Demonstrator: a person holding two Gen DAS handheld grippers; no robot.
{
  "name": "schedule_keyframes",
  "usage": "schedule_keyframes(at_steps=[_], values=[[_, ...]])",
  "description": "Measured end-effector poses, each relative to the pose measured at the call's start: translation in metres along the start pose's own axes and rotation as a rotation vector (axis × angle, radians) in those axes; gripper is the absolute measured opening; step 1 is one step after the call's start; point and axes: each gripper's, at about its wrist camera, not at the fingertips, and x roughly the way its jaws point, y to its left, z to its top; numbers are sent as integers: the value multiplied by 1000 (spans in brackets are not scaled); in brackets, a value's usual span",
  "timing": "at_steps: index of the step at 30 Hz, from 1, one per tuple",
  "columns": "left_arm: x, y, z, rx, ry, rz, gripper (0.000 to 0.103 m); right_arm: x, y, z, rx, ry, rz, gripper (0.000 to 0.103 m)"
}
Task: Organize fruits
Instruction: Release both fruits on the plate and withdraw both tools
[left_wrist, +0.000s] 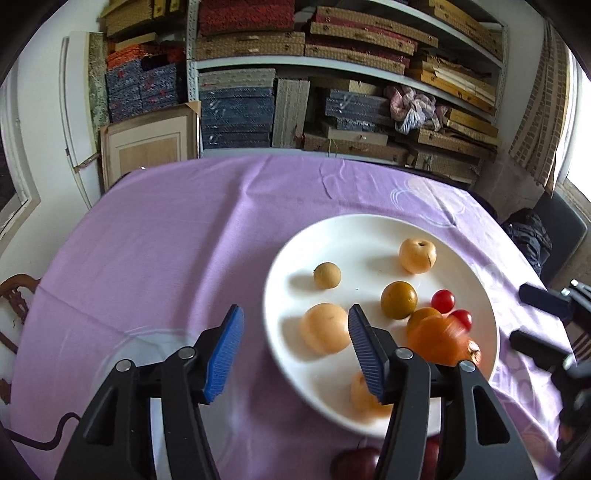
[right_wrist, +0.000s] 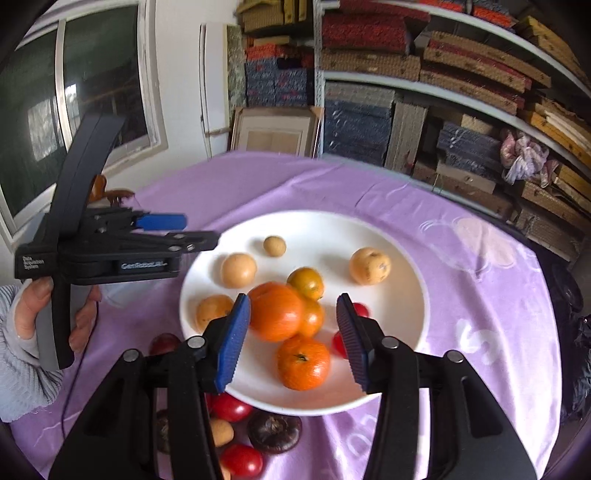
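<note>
A white plate (right_wrist: 406, 295) on the purple cloth holds several fruits: oranges (right_wrist: 275, 312) (right_wrist: 303, 363), pale round fruits (right_wrist: 238, 270) (right_wrist: 369, 266), a greenish-yellow one (right_wrist: 306, 282) and cherry tomatoes (right_wrist: 360, 309). My right gripper (right_wrist: 291, 343) is open and empty just above the oranges, one of them blurred. My left gripper (left_wrist: 295, 349) is open and empty over the plate's (left_wrist: 369, 236) left rim, beside a pale fruit (left_wrist: 325, 328). It also shows in the right wrist view (right_wrist: 177, 230), held in a hand.
Loose fruit lies on the cloth in front of the plate: red tomatoes (right_wrist: 231, 406) (right_wrist: 242, 459), a dark purple fruit (right_wrist: 274, 432), a small tan one (right_wrist: 221, 432). A clear glass plate (left_wrist: 147, 354) sits under my left gripper. Shelves of boxes stand behind the table.
</note>
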Motion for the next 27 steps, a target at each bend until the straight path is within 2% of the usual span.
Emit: schedule_keyframes(at_steps=[2,4,5,10,12,14,16,19,27], values=[[-23,5,-8,-8,-25,9,67,-34,-4,-2,30,-56,7,61],[-41,6,-21,-11,-38,26,74,-70,-7,-15,69,-131,10,90],[-47,6,-29,-11,-38,33,77,-85,-9,-24,87,-170,14,94],[-46,-5,-71,15,-1,57,79,-115,-13,-80,191,-247,58,99],[-41,-12,-84,25,15,61,79,-112,-16,-104,227,-260,68,99],[-34,-22,-92,58,24,86,79,-101,-20,-118,228,-234,33,99],[-31,-27,-97,84,16,113,79,-93,-21,-121,209,-204,22,99],[-30,-30,-100,95,-13,141,85,-89,-30,-124,245,-211,35,99],[-20,-26,-96,57,-21,89,92,-78,-37,-131,305,-161,61,99]])
